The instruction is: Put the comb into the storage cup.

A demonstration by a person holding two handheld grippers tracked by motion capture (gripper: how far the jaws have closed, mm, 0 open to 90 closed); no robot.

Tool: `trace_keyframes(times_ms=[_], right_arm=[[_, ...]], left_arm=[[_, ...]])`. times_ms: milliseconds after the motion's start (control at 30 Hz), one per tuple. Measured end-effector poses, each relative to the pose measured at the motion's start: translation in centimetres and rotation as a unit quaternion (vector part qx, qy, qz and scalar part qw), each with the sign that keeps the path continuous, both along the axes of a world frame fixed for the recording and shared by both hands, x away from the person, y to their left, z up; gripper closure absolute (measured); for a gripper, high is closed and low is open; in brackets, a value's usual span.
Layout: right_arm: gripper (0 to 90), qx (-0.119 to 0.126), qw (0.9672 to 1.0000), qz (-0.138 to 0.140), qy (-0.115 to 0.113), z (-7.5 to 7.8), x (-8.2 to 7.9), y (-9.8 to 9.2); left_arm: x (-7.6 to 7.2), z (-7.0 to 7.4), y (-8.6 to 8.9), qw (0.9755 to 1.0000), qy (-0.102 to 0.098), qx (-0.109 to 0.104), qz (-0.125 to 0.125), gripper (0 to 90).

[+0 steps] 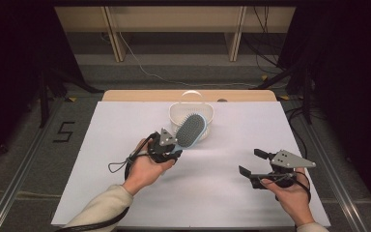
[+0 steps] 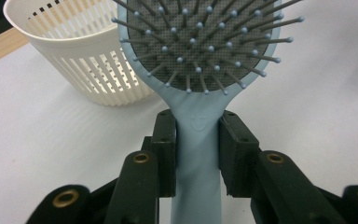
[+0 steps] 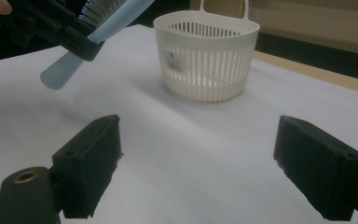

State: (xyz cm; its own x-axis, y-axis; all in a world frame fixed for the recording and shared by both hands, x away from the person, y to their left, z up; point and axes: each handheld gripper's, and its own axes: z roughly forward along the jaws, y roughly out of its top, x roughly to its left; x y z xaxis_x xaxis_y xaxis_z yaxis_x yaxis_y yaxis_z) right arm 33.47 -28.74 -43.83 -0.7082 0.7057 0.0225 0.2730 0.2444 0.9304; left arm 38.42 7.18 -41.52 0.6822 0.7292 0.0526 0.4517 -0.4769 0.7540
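Left gripper (image 1: 171,145) clamps the brush (image 2: 200,56) by its handle, long axis running straight out from the jaws, head raised just short of the basket (image 1: 176,112). Basket lies directly ahead of the brush tip, so the left hand is much nearer. Right gripper (image 1: 251,162) hangs well apart, jaws wide and empty.

Ahead of my fingers, the white tabletop (image 1: 125,145) ends at a wooden edge strip (image 1: 140,95). Beyond it stands light wooden furniture (image 1: 174,19) on grey floor (image 1: 183,63) with loose cables (image 1: 140,63). A "5" marking (image 1: 64,131) lies left. Surroundings are dark.
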Motion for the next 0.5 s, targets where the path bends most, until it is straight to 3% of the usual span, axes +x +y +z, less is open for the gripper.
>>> trace_keyframes(times_ms=[500], right_arm=[[15.5, -0.001, 1.0, -0.002, 0.002, -0.01, -0.01, -0.02]], left_arm=[[-0.01, 0.22, 0.15, 0.9997, -0.018, -0.017, 0.004, 69.7]])
